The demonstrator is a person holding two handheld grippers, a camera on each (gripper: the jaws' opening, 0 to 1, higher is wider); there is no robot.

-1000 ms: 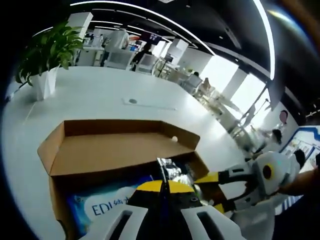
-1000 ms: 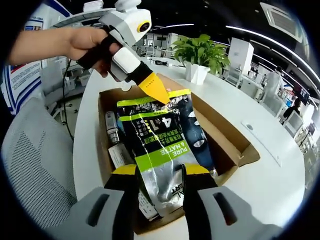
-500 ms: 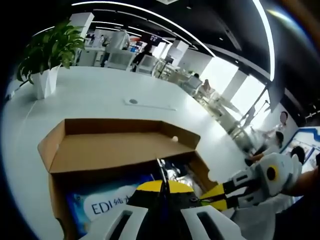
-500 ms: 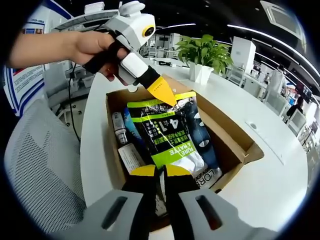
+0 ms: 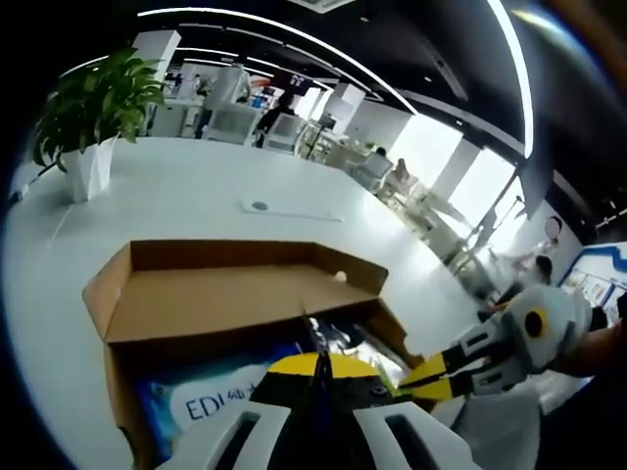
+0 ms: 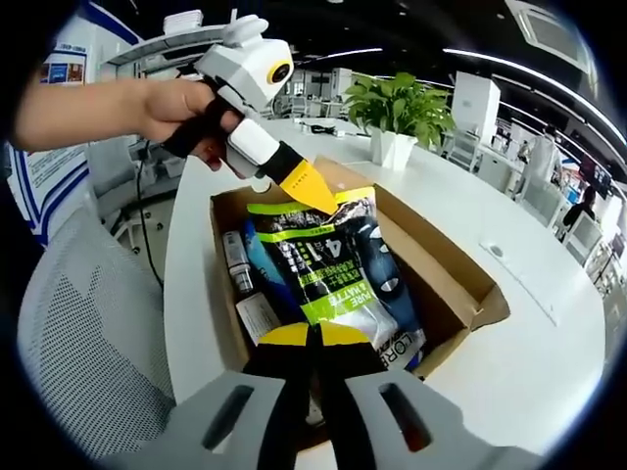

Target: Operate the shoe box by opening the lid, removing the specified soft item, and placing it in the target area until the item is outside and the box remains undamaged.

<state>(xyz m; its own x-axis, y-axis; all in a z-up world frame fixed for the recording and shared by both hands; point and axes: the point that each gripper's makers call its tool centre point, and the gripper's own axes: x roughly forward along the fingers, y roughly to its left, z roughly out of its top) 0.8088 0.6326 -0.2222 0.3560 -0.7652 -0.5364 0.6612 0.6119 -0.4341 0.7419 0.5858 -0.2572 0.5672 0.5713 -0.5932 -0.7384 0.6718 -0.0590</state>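
The cardboard shoe box [image 6: 453, 287] lies open on the white table, its lid flap [image 5: 220, 302] folded back. A soft green, black and silver pouch [image 6: 328, 279] stretches over the box's contents. My left gripper [image 6: 302, 186], held by a hand, is shut on the pouch's far edge; in the left gripper view its yellow tips [image 5: 315, 367] pinch the thin silver edge. My right gripper [image 6: 312, 335] is shut on the pouch's near end, and comes into the left gripper view from the right [image 5: 431, 376]. A blue pack [image 5: 211, 403] lies underneath.
A small bottle [image 6: 233, 257] and other packets lie along the box's left side. A potted plant [image 6: 397, 108] stands on the table beyond the box. A grey mesh chair [image 6: 88, 333] sits off the table's edge. People and desks fill the office behind.
One second ago my right jaws stood open around the pouch's near end; they have since shut on it. The left gripper keeps its hold on the far edge.
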